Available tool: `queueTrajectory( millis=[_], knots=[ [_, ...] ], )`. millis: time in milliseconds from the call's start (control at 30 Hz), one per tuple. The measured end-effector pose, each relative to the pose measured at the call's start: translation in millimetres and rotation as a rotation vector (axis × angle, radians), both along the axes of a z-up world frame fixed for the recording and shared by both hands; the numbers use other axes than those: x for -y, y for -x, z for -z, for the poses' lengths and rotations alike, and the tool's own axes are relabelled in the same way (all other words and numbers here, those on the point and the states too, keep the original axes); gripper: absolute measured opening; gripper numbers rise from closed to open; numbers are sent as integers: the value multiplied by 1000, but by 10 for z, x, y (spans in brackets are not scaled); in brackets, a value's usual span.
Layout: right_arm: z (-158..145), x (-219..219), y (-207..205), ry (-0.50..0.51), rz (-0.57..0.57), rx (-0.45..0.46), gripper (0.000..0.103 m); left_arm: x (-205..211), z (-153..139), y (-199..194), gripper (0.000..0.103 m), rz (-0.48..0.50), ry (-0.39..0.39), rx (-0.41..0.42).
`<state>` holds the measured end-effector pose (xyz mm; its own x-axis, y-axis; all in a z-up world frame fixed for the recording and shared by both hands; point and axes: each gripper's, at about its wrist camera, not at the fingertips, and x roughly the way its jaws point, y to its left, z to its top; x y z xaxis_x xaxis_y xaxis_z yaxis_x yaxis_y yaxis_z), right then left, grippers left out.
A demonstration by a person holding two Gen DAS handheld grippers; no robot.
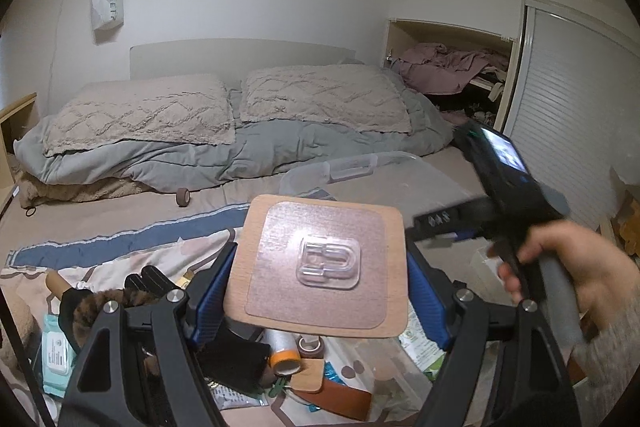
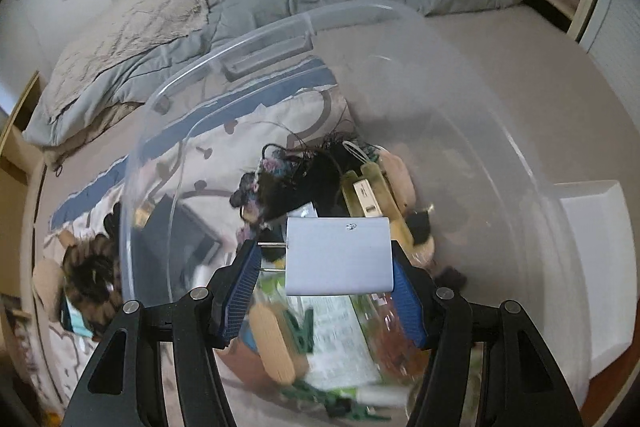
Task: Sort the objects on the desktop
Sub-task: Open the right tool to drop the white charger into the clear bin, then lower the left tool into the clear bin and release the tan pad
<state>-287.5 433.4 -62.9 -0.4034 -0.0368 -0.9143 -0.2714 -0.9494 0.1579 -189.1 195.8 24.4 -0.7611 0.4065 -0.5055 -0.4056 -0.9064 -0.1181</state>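
Adhesive hook card [image 1: 320,263]: flat, light, bends easily, slick clear film on its face. Left hand-held gripper [image 1: 320,291] pinches it by its two side edges, jaws about half apart, above the clutter on the bed [image 1: 120,211]. Right hand-held gripper [image 2: 326,291], similarly half-spread, clamps a thin white card [image 2: 338,255] over the clear bin [image 2: 520,163]; edge grips suit both.

Bed [image 1: 120,203] bears pillows [image 1: 140,111], duvet [image 1: 280,147], clear bin [image 2: 500,147].
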Motion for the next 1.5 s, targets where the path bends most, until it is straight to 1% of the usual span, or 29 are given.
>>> queueTrajectory(
  millis=[67, 200, 267, 333, 500, 533, 567, 600, 667, 833, 900, 1100, 1233, 1333, 1400, 1500],
  knots=[
    [93, -89, 144, 15, 27, 22, 63, 8, 30, 27, 79, 4, 6, -3],
    [210, -226, 318, 57, 55, 30, 63, 7, 38, 104, 79, 20, 11, -21],
    [289, -255, 381, 101, 57, 43, 63, -8, 40, 146, 79, 19, 21, -39],
    [390, -222, 462, 151, 37, 68, 63, -5, 52, 206, 79, 17, 13, -43],
    [653, -12, 541, 208, -22, 158, 63, 21, 106, 329, 79, 16, 7, -23],
    [665, 9, 532, 216, -26, 158, 70, 25, 120, 344, 79, 16, 7, -19],
    [654, 34, 513, 223, -30, 147, 93, 37, 133, 364, 79, 11, 10, -15],
    [636, 46, 503, 226, -32, 132, 103, 48, 143, 371, 79, 10, 9, -13],
    [564, 88, 460, 232, -42, 103, 103, 62, 153, 395, 79, 8, 3, -4],
    [301, 111, 289, 186, -23, 18, 103, 81, 150, 395, 79, 6, -8, 3],
    [192, 109, 167, 189, -21, -16, 103, 82, 150, 406, 79, 5, -12, 5],
    [-117, 165, -342, 146, -18, -155, 103, 56, 141, 365, 79, 17, -20, 13],
    [-234, 150, -669, 170, 19, -238, 103, 0, 125, 328, 79, 33, -19, 12],
    [-308, 114, -889, 167, 42, -300, 103, -73, 113, 306, 79, 43, -10, 7],
    [-336, 108, -1010, 132, 52, -329, 103, -122, 105, 299, 79, 50, -7, 8],
    [-327, 118, -1140, 62, 62, -350, 103, -238, 89, 321, 79, 64, 12, 6]
  ],
)
